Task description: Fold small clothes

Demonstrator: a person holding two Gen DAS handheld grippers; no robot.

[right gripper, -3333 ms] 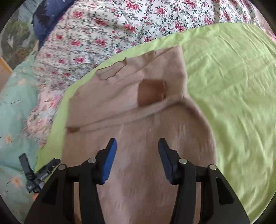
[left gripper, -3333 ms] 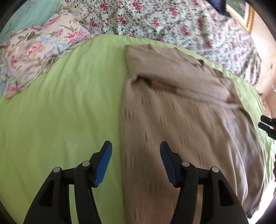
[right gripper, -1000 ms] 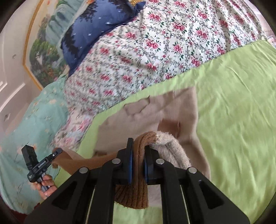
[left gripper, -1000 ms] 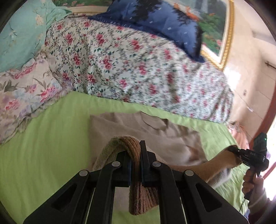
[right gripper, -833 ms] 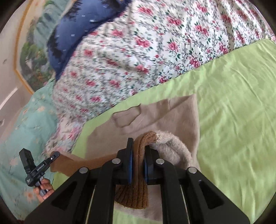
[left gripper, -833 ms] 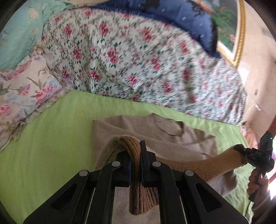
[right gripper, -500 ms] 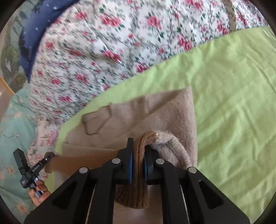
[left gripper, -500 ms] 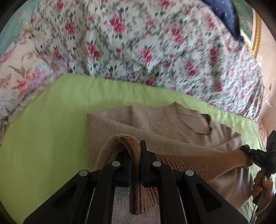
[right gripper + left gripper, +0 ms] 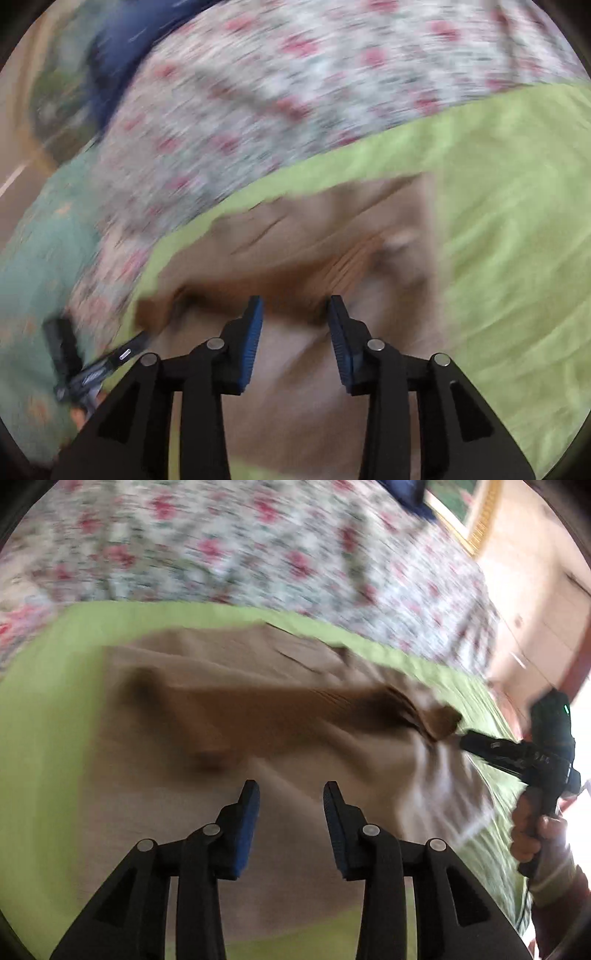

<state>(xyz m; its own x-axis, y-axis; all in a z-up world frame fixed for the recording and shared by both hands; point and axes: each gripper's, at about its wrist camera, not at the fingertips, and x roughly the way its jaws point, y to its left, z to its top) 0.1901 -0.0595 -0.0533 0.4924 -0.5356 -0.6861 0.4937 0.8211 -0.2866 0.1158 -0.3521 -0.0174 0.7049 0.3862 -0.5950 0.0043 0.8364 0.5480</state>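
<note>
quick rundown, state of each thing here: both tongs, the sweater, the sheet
left tongs: open, holding nothing
right tongs: open, holding nothing
sweater: on the bed, bottom edge folded up toward the collar, brown hem band lying across it
green sheet: spread flat under the sweater

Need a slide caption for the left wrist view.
Left gripper open above the tan sweater on the green sheet; right gripper beside its hem.

Beige knit sweater (image 9: pixel 295 775) (darker ribbed hem) lies matt on a smooth green cloth sheet (image 9: pixel 517 221)
</note>
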